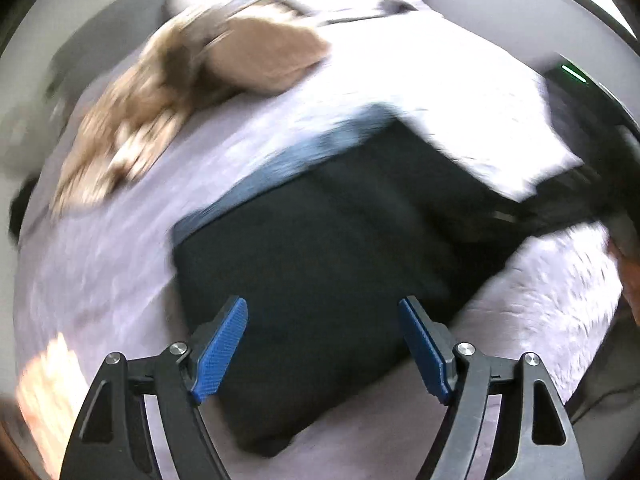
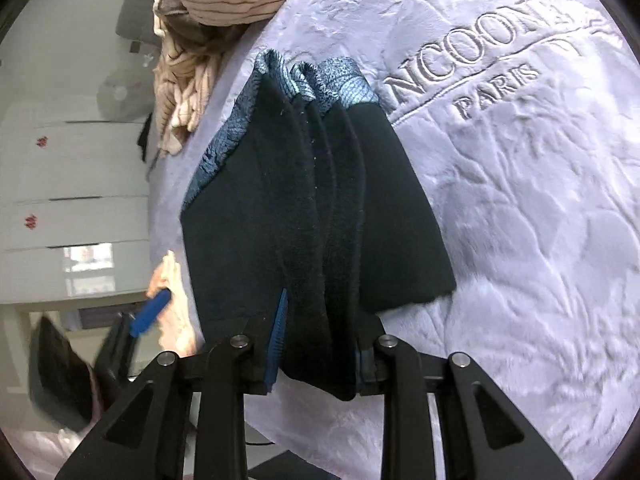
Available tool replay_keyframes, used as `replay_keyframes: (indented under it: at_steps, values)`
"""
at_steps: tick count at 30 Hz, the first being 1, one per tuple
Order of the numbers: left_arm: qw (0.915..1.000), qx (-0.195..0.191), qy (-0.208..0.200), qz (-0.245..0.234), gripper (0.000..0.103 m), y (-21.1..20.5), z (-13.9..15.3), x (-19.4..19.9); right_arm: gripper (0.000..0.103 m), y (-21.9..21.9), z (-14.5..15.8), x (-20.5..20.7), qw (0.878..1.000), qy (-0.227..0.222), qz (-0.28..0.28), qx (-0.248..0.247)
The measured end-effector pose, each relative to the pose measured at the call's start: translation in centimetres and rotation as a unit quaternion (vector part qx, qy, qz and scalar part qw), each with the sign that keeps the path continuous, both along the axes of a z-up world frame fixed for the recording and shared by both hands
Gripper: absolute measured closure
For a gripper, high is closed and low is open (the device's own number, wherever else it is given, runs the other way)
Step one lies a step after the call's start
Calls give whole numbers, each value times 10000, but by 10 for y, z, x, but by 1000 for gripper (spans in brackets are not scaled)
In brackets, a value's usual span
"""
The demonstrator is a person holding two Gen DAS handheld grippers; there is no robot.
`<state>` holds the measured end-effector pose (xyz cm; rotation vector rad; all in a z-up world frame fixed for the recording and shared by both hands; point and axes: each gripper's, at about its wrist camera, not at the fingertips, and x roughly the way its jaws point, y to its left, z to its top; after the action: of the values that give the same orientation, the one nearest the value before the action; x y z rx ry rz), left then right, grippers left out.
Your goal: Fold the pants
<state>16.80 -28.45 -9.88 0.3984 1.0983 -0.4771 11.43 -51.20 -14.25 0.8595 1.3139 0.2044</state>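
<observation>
L gripper (image 1: pixel 322 344) open, empty | R gripper (image 2: pixel 318 344) clamps pants (image 2: pixel 304 216) | striped cloth (image 2: pixel 224 0) near, on blanket (image 2: pixel 520 200)

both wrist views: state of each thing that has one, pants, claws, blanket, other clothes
dark folded pants with blue patterned lining: folded in layers on the blanket, one end pinched
right claw: shut on the pants' layered edge
left claw: open, empty, above the pants
lilac embossed plush blanket: spread flat
beige striped garment: crumpled, unfolded
</observation>
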Motion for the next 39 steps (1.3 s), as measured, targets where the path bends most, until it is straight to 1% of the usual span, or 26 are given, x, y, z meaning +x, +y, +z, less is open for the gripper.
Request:
replay_keyframes:
  at_steps: [3,5,6,8,9,10,11,12,13,14,16,17,19,20,22,25,27,31,37,38,39]
  values:
    - [9966,76,450,683,24,36,-11,27,67,5,3,2,9998,95,-117,-162]
    - [9913,64,745,1079,24,54,-17,35,62,5,6,2,9993,152,-223,-276]
    - [9892,37,835,1204,24,60,-19,33,60,6,11,3,9986,175,-253,-426]
    - [9849,-53,980,1425,24,71,-20,35,50,8,23,5,9952,211,-252,-918]
    - [9838,-59,998,1491,24,73,-19,37,49,9,29,5,9922,211,-257,-1204]
    - [9833,-49,996,1520,24,75,-19,37,48,8,38,5,9875,200,-277,-1536]
    - [9831,-36,994,1535,24,76,-19,35,48,6,46,3,9848,130,-331,-1701]
    - [9829,-29,1004,1543,24,77,-19,33,49,5,54,1,9837,40,-424,-1746]
    - [9827,-32,1018,1549,24,77,-18,30,56,3,61,-2,9834,-70,-533,-1734]
    - [9825,-32,1038,1546,24,77,-18,29,67,1,70,-5,9838,-226,-636,-1659]
    - [9823,-4,1078,1535,24,77,-19,29,68,6,78,-8,9854,-367,-592,-1552]
    - [9820,18,1104,1532,24,76,-20,28,68,13,78,-7,9872,-364,-451,-1483]
    - [9815,18,1145,1537,24,77,-23,30,68,27,70,-7,9876,-240,-169,-1543]
    - [9812,28,1168,1539,24,76,-23,29,68,37,62,-5,9853,-123,44,-1701]
    - [9810,66,1184,1536,24,76,-24,28,68,44,47,-2,9804,33,217,-1957]
    - [9811,184,1186,1516,24,76,-25,26,68,41,22,8,9776,327,155,-2075]
    - [9811,282,1179,1510,24,76,-25,24,68,39,15,10,9781,373,97,-2048]
    - [9810,368,1152,1519,24,78,-24,19,68,40,18,4,9786,209,153,-2040]
    - [9822,383,1124,1455,24,70,-23,18,67,29,23,-8,9821,218,-14,-1873]
    - [9828,375,1109,1429,18,68,-22,17,67,29,24,-9,9823,218,-23,-1859]
    - [9832,362,1097,1411,6,66,-21,17,67,28,25,-10,9824,212,-28,-1853]
